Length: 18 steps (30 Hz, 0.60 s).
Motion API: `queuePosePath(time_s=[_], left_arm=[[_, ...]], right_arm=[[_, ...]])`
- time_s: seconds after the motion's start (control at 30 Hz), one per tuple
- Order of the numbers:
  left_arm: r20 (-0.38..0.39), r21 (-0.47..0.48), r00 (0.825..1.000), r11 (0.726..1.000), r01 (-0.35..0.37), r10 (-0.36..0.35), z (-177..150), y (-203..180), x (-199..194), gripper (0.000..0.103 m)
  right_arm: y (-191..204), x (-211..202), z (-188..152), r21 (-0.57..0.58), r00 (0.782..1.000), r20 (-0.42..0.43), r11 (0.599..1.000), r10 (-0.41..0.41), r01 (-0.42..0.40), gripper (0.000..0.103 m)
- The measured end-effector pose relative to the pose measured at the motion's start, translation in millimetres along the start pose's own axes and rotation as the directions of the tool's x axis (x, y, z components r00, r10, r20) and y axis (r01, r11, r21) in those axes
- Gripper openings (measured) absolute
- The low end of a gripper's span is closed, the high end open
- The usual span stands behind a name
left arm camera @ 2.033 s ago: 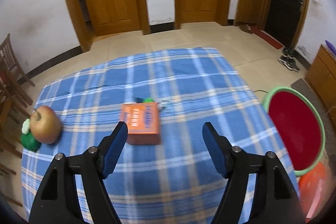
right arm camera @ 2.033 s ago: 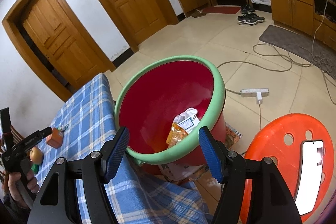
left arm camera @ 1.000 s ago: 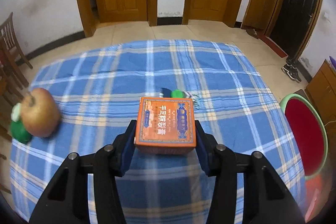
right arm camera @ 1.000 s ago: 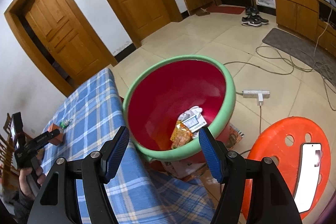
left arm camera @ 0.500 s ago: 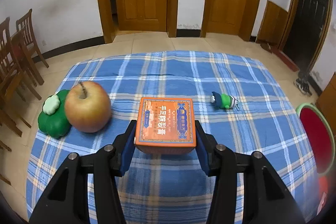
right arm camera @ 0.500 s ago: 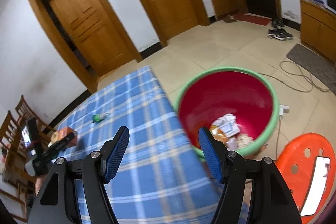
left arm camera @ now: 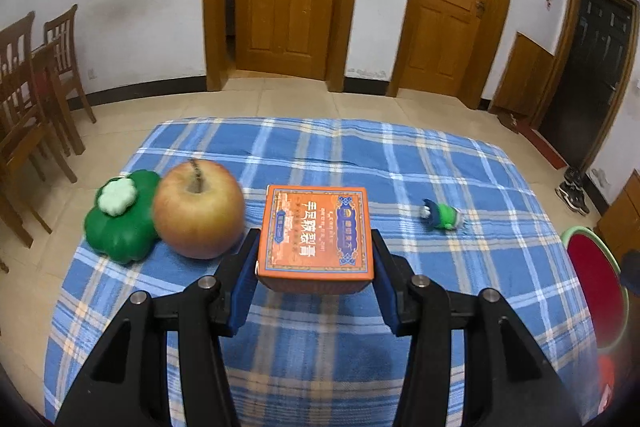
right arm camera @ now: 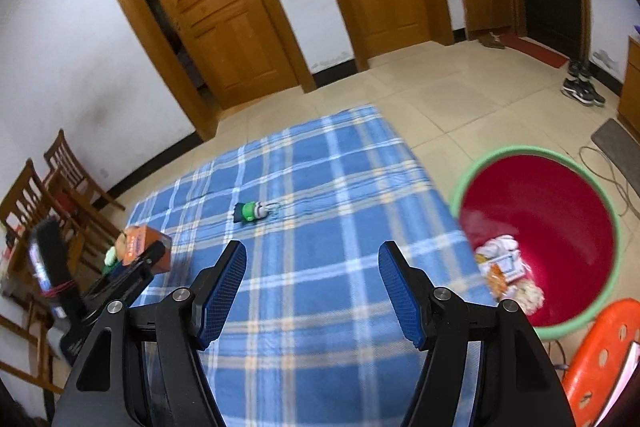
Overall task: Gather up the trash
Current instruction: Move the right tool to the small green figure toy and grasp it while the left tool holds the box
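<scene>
My left gripper (left arm camera: 315, 259) is shut on an orange carton (left arm camera: 316, 233) with printed text and holds it above the blue checked tablecloth (left arm camera: 400, 339). The carton and left gripper also show at the left of the right wrist view (right arm camera: 144, 247). A small green and white wrapper (left arm camera: 442, 215) lies on the cloth to the right; it shows in the right wrist view (right arm camera: 250, 211) ahead of my right gripper (right arm camera: 312, 287), which is open and empty above the cloth. The red bin with a green rim (right arm camera: 560, 187) stands off the table's right edge with trash (right arm camera: 506, 279) inside.
An apple (left arm camera: 198, 213) and a green flower-shaped object (left arm camera: 122, 223) sit at the table's left edge. Wooden chairs (left arm camera: 28, 99) stand to the left. An orange stool (right arm camera: 600, 359) stands beside the bin. Doors line the far wall.
My left gripper closed on the orange carton and lifted it, swinging left toward the apple. My right gripper swung from over the bin to over the tablecloth, staying open.
</scene>
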<state>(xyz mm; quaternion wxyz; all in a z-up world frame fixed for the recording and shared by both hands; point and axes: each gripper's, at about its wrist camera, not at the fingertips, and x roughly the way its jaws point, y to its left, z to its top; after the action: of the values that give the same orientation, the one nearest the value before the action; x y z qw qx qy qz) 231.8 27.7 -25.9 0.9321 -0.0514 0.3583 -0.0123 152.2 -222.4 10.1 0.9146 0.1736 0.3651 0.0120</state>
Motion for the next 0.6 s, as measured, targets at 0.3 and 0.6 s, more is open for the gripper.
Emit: queuePosePath(time_s=[0.3,0.6], left_arm=[[-0.015,-0.069,1.000,0.997,0.025,-0.026,-0.5,17.2,6.6,0.052],[-0.021,-0.092,1.000,0.996,0.000,-0.002,-1.3,22.4,12.4,0.051]], right_arm=[[38.6,81.6,3.9,-0.061,0.995,-0.098,0.998,-0.010,0.004,0.070],[67.6,125.1,10.7,-0.159,0.996,-0.080,0.987,-0.031,0.018,0.070]])
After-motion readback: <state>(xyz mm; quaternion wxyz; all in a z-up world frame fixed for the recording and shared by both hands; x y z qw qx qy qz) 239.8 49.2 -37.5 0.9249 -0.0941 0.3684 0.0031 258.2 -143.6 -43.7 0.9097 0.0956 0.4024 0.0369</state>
